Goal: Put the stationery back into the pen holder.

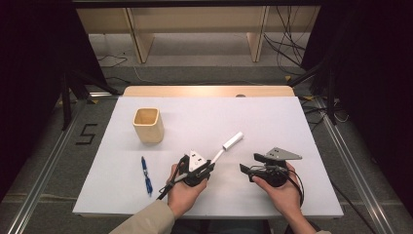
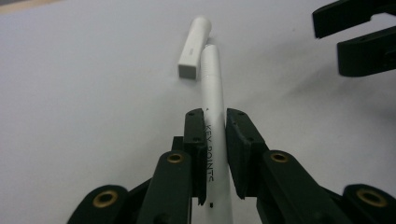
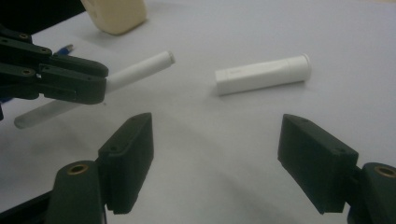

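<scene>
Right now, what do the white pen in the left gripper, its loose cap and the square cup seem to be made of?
White pen: probably matte plastic; smooth barrel, printed black letters.
Cap: likely the same matte white plastic; moulded square end, no shine.
Square cup: looks like pale wood or bamboo with an unglossed finish; no grain is clear, so it could be tan plastic.

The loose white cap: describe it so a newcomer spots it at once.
On the white table, look just beyond the left gripper and the white pen it grips. The cap lies there untouched: a short, thick white tube, stubbier than the pen's barrel.
</scene>
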Action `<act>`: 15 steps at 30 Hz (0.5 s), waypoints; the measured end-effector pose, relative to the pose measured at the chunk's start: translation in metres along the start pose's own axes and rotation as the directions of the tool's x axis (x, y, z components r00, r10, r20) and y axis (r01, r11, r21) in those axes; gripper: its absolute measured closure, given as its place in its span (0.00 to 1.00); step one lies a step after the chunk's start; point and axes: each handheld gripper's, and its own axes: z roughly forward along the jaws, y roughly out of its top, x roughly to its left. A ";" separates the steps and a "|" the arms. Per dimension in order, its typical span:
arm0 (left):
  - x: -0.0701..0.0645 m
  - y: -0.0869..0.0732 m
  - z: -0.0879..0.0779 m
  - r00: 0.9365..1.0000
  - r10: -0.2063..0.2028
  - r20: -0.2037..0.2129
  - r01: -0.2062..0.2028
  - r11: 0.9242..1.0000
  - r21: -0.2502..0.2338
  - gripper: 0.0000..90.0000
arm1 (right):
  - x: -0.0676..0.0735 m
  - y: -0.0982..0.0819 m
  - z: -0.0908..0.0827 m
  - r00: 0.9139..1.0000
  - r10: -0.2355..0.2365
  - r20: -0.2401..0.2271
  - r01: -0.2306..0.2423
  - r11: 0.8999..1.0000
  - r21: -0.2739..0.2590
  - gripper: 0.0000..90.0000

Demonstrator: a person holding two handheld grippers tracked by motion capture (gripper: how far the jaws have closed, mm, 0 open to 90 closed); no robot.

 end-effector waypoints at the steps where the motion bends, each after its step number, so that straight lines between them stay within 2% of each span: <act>1: 0.000 0.000 0.000 1.000 0.000 0.000 0.000 1.000 0.000 0.87 | 0.001 0.002 0.002 1.000 0.005 -0.012 -0.005 1.000 -0.005 0.31; 4: -0.001 0.005 -0.006 1.000 0.009 0.013 -0.009 0.999 -0.052 0.87 | 0.006 0.009 0.006 0.999 0.000 -0.034 -0.001 1.000 -0.017 0.31; 8: -0.001 0.009 -0.011 1.000 0.011 0.022 -0.009 0.997 -0.073 0.87 | 0.014 0.015 0.017 0.998 -0.030 -0.058 0.030 0.999 -0.014 0.32; 9: -0.001 0.011 -0.014 1.000 0.015 0.027 -0.012 0.996 -0.089 0.87 | 0.016 0.017 0.019 0.998 -0.026 -0.063 0.026 1.000 -0.011 0.32; 12: 0.000 0.012 -0.017 0.999 0.019 0.028 -0.016 0.995 -0.101 0.87 | 0.017 0.021 0.024 0.996 0.025 -0.084 -0.028 0.999 -0.028 0.33; 15: 0.000 0.012 -0.017 0.999 0.022 0.023 -0.020 0.994 -0.107 0.87 | 0.017 0.026 0.026 0.987 0.105 -0.118 -0.114 0.991 -0.069 0.35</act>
